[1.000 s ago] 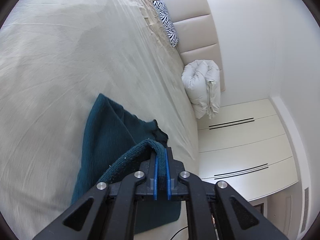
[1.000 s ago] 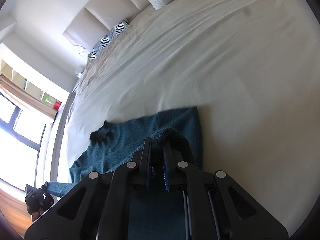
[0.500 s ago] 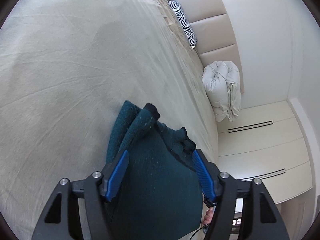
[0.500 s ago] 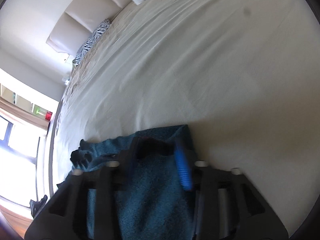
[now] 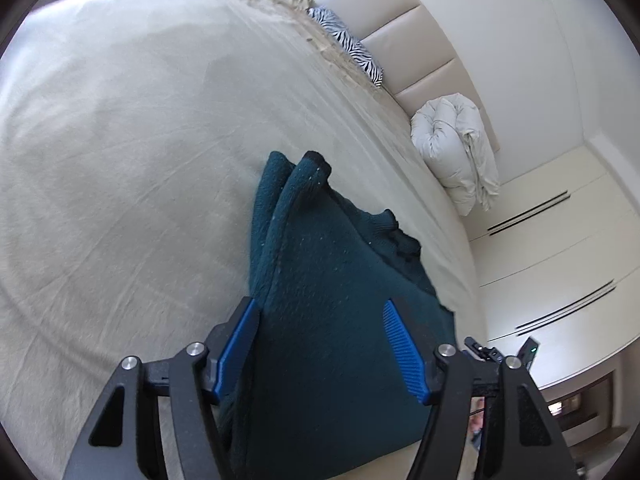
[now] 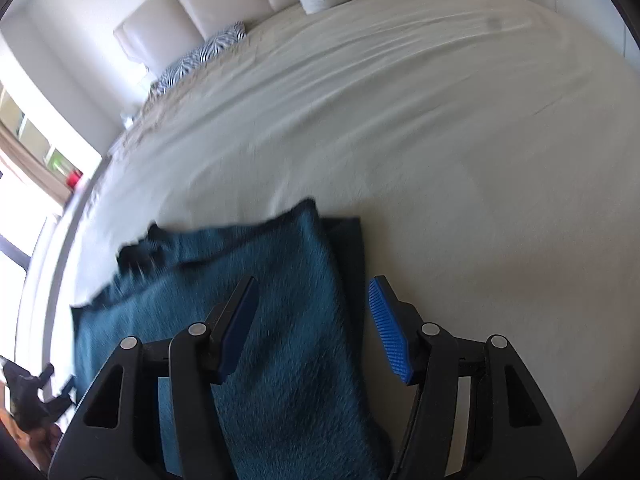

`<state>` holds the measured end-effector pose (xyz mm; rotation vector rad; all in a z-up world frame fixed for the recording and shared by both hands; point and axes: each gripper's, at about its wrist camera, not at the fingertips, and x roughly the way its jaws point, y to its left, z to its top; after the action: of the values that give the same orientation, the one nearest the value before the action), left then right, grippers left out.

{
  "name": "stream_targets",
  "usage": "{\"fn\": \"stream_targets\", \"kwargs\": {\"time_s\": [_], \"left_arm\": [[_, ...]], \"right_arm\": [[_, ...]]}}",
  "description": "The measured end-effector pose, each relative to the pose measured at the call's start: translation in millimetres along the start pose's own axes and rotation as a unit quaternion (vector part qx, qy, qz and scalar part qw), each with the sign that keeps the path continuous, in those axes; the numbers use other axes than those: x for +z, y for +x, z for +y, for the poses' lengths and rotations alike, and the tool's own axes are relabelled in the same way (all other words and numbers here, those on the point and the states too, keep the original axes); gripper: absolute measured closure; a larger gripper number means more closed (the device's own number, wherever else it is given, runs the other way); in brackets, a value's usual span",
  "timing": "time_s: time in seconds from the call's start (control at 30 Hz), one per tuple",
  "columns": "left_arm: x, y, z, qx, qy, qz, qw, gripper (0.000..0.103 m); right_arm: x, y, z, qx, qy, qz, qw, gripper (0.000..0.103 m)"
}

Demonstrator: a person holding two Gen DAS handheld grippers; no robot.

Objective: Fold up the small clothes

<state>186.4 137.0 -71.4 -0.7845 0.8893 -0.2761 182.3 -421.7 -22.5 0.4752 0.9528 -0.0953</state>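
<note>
Teal knit garment (image 5: 336, 320) lies on the bed (image 5: 120, 152) near its foot edge, doubled over on itself with a thick rolled fold standing up at the far end. We judge it soft, limp and fairly light, fuzzy enough not to slip, and prone to sagging if lifted by one point. Our left gripper (image 5: 320, 344) and right gripper (image 6: 316, 320) both hover over it with fingers spread wide, holding nothing. We would pinch it at two corners of one hem, through both layers, keeping the edge taut.
</note>
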Motion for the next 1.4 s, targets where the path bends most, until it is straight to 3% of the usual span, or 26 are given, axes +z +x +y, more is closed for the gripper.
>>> {"fn": "stream_targets", "kwargs": {"time_s": [0.17,0.33,0.53,0.6,0.7,1.03,1.27,1.4], "left_arm": [[-20,-7,0,0.026,0.032,-0.009,0.9991,0.056],[-32,-12,4,0.043,0.046,-0.017,0.9979,0.062],[-38,-13,4,0.087,0.072,-0.018,0.9935,0.085],[-38,-13,9,0.093,0.067,-0.016,0.9933,0.094],[-39,-13,12,0.094,0.070,-0.007,0.9930,0.095],[-40,-14,13,0.113,0.096,0.014,0.9889,0.101],[-46,-16,30,0.126,0.077,0.024,0.9888,0.101],[-53,-17,29,0.133,0.089,0.025,0.9868,0.101]], "right_arm": [[-29,-5,11,-0.049,-0.062,0.004,0.997,0.048],[-63,-22,10,-0.058,-0.087,0.001,0.994,0.065],[-90,-50,-2,-0.058,-0.073,-0.019,0.996,0.076],[-98,-57,-2,-0.066,-0.081,-0.025,0.994,0.088],[-104,-62,-7,-0.073,-0.084,-0.024,0.993,0.097],[-104,-65,-18,-0.054,-0.051,-0.013,0.997,0.099],[-103,-53,-23,-0.049,-0.046,0.002,0.998,0.098],[-102,-51,-23,-0.043,-0.042,-0.002,0.998,0.098]]}}
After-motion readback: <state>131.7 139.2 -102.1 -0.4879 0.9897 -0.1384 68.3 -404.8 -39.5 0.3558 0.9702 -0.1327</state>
